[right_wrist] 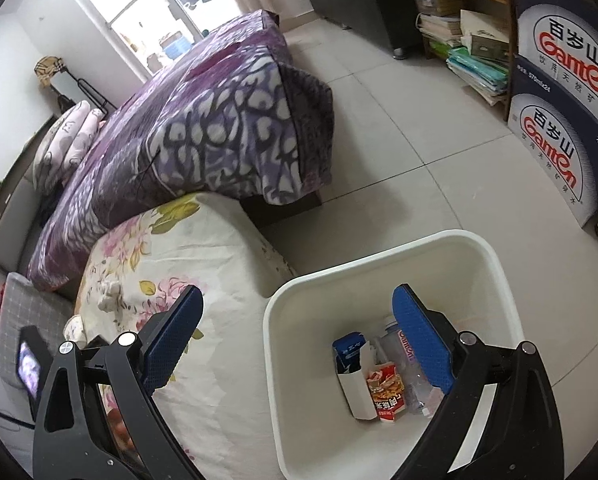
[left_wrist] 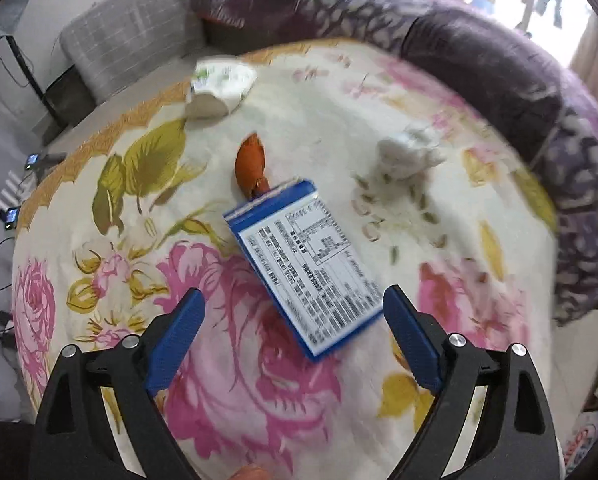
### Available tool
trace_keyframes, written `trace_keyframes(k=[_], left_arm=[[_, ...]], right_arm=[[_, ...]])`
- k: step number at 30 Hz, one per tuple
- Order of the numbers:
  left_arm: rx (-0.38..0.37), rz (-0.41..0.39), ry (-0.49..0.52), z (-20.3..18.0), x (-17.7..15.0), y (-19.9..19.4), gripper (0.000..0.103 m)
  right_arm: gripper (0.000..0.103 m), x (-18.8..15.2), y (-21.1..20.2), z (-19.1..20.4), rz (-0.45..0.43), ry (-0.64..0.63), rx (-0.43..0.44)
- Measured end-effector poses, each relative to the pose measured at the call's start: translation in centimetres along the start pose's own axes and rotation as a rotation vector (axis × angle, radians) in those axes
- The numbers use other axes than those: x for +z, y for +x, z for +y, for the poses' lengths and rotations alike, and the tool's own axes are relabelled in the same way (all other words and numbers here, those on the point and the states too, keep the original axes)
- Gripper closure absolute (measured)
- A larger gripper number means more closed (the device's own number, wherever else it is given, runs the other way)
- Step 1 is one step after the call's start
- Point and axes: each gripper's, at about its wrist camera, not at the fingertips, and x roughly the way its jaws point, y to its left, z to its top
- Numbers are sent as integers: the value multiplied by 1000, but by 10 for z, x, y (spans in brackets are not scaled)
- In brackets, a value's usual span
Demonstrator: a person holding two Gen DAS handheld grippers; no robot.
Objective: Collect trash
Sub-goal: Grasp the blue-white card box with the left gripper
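Observation:
In the left wrist view a flat blue-and-white packet (left_wrist: 305,264) lies on the floral bedspread (left_wrist: 219,360), just beyond my open left gripper (left_wrist: 295,304), whose blue pads hold nothing. Past the packet lie an orange wrapper (left_wrist: 251,164), a crumpled white tissue (left_wrist: 407,152), scattered seed shells (left_wrist: 379,216) and a torn white-green package (left_wrist: 219,88). In the right wrist view my right gripper (right_wrist: 297,300) stands open and empty above the white bin (right_wrist: 299,292). In the bin lie a blue-white carton (right_wrist: 351,376), a red snack box (right_wrist: 387,392) and a clear bottle (right_wrist: 403,360).
A purple patterned blanket (right_wrist: 219,120) covers the far part of the bed. Stacked water cartons (right_wrist: 559,92) and a bookshelf (right_wrist: 459,8) stand on the tiled floor (right_wrist: 399,152) beyond the bin. A grey checked cushion (left_wrist: 131,32) lies at the bed's far left.

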Motion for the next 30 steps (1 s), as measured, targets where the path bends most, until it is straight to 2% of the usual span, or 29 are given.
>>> trace_keyframes(k=[4, 7, 9, 11, 12, 13, 16, 20, 23, 26, 28, 30], left_arm=[[4, 7, -37, -4, 10, 18, 15], [56, 24, 14, -15, 16, 31, 15], [49, 55, 25, -14, 17, 39, 14], [23, 36, 38, -10, 16, 37, 22], [-1, 34, 52, -9, 16, 34, 35], [-23, 31, 71, -8, 15, 31, 40], [-92, -13, 126, 2, 14, 14, 44], [-110, -124, 202, 35, 21, -18, 45], [-140, -144, 192, 72, 35, -36, 46], [-142, -187, 218, 109, 51, -60, 46], [-140, -235, 202, 137, 61, -77, 46], [-195, -222, 142, 167, 73, -91, 46]], right_arm=[[11, 0, 6, 11, 6, -18, 6], [11, -3, 12, 21, 13, -54, 2], [11, -6, 15, 26, 23, -71, 0], [11, -10, 22, 35, 41, -90, 5], [11, -12, 23, 38, 45, -99, 8], [11, -14, 26, 43, 51, -116, 14], [11, -22, 35, 61, 70, -162, 47], [11, -34, 44, 89, 100, -256, 98], [11, -47, 50, 120, 117, -339, 143], [11, -64, 57, 169, 124, -469, 210], [11, -76, 61, 196, 123, -541, 239], [11, -93, 68, 232, 134, -635, 289]])
